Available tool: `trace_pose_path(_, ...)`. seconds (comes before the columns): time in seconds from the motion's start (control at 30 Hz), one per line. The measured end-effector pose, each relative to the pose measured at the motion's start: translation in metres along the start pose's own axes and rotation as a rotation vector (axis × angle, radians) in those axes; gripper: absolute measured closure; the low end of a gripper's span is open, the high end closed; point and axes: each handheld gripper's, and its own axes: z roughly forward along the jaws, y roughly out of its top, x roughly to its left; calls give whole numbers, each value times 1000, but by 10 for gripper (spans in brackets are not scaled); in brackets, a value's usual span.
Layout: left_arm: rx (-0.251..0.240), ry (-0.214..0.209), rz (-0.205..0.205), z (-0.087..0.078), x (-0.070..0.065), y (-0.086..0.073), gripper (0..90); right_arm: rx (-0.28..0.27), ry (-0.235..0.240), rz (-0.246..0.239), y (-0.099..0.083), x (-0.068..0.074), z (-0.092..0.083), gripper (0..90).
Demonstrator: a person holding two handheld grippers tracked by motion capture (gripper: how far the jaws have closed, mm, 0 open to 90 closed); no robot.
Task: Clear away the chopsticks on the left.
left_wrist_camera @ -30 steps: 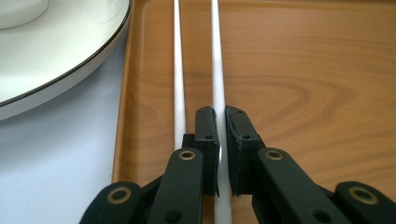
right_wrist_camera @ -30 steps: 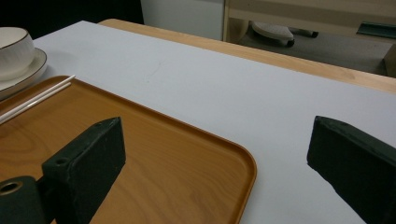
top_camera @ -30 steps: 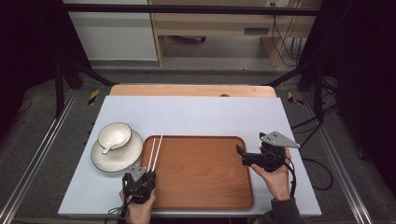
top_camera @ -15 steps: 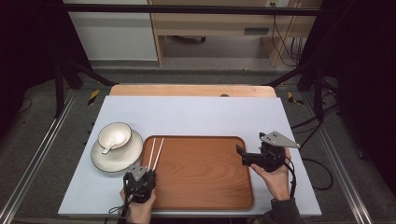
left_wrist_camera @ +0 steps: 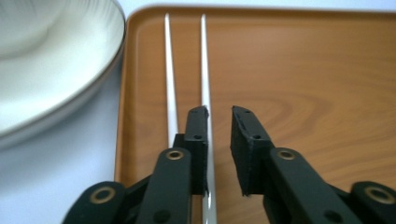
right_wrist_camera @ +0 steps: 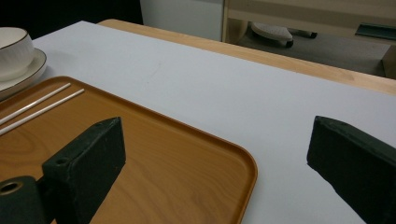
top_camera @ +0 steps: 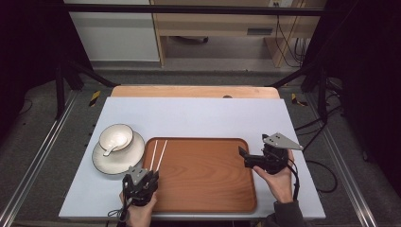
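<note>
Though slim, 2 white chopsticks (left_wrist_camera: 186,70)

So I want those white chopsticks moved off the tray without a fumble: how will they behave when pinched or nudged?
The chopsticks look thin, straight and rigid, so probably stiff and light. Lying flat on the smooth wooden tray, they may slide or roll when nudged. The left gripper, whose jaws have just been opening, has a narrow gap beside one stick; pinching both together seems tricky.
</note>
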Motion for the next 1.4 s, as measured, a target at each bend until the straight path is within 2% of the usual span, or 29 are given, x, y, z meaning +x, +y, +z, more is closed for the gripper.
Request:
trace_pose_path(0.13,-44,-66,10,-10,3,15,689,0,-4,0,0,0,0,46)
trace_pose_path(0.23,-73,-95,64,-16,6,27,630,0,-5,3,0,-1,0,46)
trace_pose_path(0.3,-78,-124,80,-19,9,35,588,-1,-4,5,-1,-1,0,46)
trace_pose_path(0.33,-82,-154,84,-21,11,39,546,-3,-3,7,-1,-1,0,46)
trace_pose_path(0.37,-85,-179,88,-22,14,43,546,-3,-3,7,-1,-1,0,46)
trace_pose_path(0.6,-71,-283,163,-25,29,66,393,-13,-9,6,0,-2,-2,45)
trace_pose_path(0.7,-52,-296,221,-25,33,71,327,-16,-6,6,1,-1,-2,44)
trace_pose_path(0.83,-41,-281,261,-27,44,72,263,-17,-10,10,0,-2,-3,44)
trace_pose_path(0.9,-48,-283,257,-29,52,71,244,-17,-10,12,0,-3,-3,44)
trace_pose_path(0.97,-62,-291,232,-31,59,72,233,-14,-11,14,0,-3,-3,44)
trace_pose_path(1.03,-68,-290,235,-33,64,73,217,-13,-13,11,0,-3,-3,43)
trace_pose_path(1.1,-74,-276,262,-35,70,73,205,-11,-14,10,-1,-3,-3,43)
trace_pose_path(1.13,-79,-277,264,-35,72,73,201,-11,-13,11,-1,-3,-3,43)
trace_pose_path(1.23,-85,-311,239,-36,81,71,194,-10,-15,14,-2,-4,-2,43)
trace_pose_path(1.4,-71,-298,244,-32,88,63,187,6,-18,14,-5,-5,1,44)
